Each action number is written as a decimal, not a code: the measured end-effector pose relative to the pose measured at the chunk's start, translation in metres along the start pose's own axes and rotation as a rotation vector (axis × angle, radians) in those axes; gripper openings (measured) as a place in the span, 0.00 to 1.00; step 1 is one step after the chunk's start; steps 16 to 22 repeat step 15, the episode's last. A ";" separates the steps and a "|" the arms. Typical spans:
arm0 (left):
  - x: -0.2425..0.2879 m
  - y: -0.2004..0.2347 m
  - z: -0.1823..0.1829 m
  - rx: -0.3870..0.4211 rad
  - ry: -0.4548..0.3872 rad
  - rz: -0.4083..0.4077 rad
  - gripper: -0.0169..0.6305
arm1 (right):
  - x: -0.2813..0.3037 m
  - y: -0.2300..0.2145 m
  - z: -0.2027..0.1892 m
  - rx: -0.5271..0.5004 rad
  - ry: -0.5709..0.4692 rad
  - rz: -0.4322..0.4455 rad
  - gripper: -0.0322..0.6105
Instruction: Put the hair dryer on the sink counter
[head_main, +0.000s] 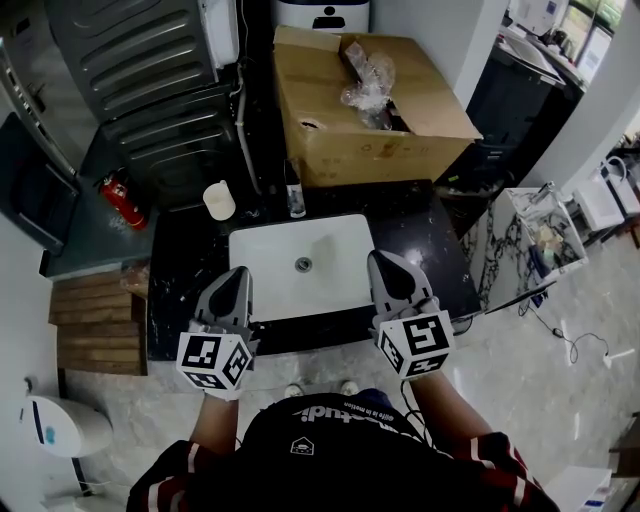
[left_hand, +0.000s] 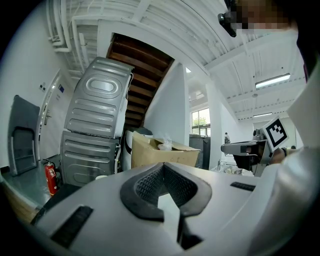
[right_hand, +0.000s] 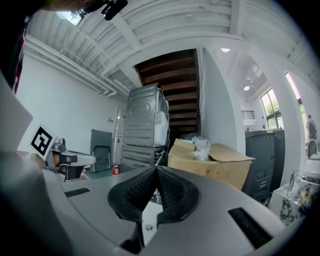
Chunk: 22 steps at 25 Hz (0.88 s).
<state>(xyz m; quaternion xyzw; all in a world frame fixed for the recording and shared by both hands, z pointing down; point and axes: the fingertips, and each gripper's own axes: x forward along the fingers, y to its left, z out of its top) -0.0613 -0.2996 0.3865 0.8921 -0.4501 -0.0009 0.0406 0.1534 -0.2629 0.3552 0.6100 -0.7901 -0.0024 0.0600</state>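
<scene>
Nearest the lens, at 6 o'clock in the head view: the person's dark shirt (head_main: 340, 450), forearms reaching up to 12. Left gripper (head_main: 238, 272) and right gripper (head_main: 385, 258) are held level over the near edge of the black sink counter (head_main: 425, 235), tips aimed toward 12, one on either side of the white basin (head_main: 265, 250). In each gripper view the ribbed pads are pressed together at the tip with nothing between them. Hair dryer: not made out in any view, so its place, heading and long axis cannot be told. On the counter beyond the basin, a pale cup (head_main: 219, 200) at 11 and a small bottle (head_main: 295, 200) at 12. Behind those, an open cardboard box (head_main: 340, 130); a crumpled clear plastic bundle (head_main: 368, 80) sits in its opening, contents hard to read. Stacked grey appliances (head_main: 150, 80) at 10 to 11, tops cut off by the frame. Red fire extinguisher (head_main: 122, 200) at 9 o'clock, wooden steps (head_main: 95, 320) below it at 8.
</scene>
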 end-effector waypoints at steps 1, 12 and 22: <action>-0.001 0.000 0.000 0.000 0.000 -0.001 0.05 | 0.000 0.000 0.000 0.001 0.000 0.000 0.11; -0.002 -0.005 0.001 0.000 -0.005 -0.007 0.05 | -0.002 0.005 -0.002 -0.008 0.013 0.010 0.11; -0.003 -0.006 0.001 0.000 -0.007 -0.009 0.05 | -0.003 0.004 -0.002 -0.010 0.016 0.008 0.11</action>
